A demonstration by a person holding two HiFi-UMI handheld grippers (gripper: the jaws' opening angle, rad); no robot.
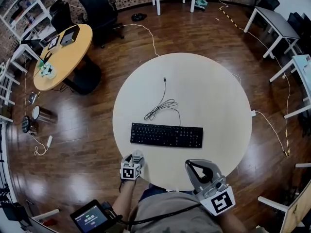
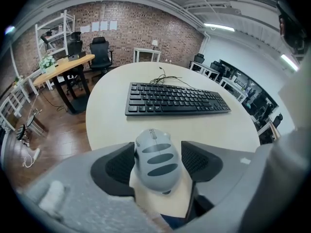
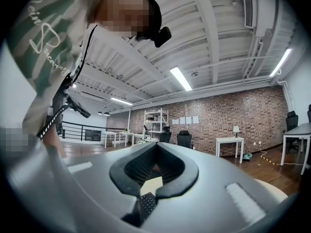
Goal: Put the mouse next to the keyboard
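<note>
A grey mouse [image 2: 155, 161] lies on the near-left edge of the round cream table [image 1: 214, 81], also seen as the mouse [image 1: 138, 156] in the head view. My left gripper [image 2: 158, 164] points steeply down with its jaws on either side of the mouse; the left pad sits against it and a gap shows at the right pad [image 2: 199, 161]. The black keyboard [image 1: 166, 135] lies just beyond, its cable [image 1: 163, 106] coiled behind it. My right gripper [image 1: 190, 164] hovers level at the table's near edge, jaw tips together, holding nothing.
A round wooden table [image 1: 63, 52] with small items stands at the far left beside black office chairs [image 1: 99, 8]. White desks [image 1: 274, 25] line the right side. A cord [image 1: 272, 130] runs off the table's right edge across the wood floor.
</note>
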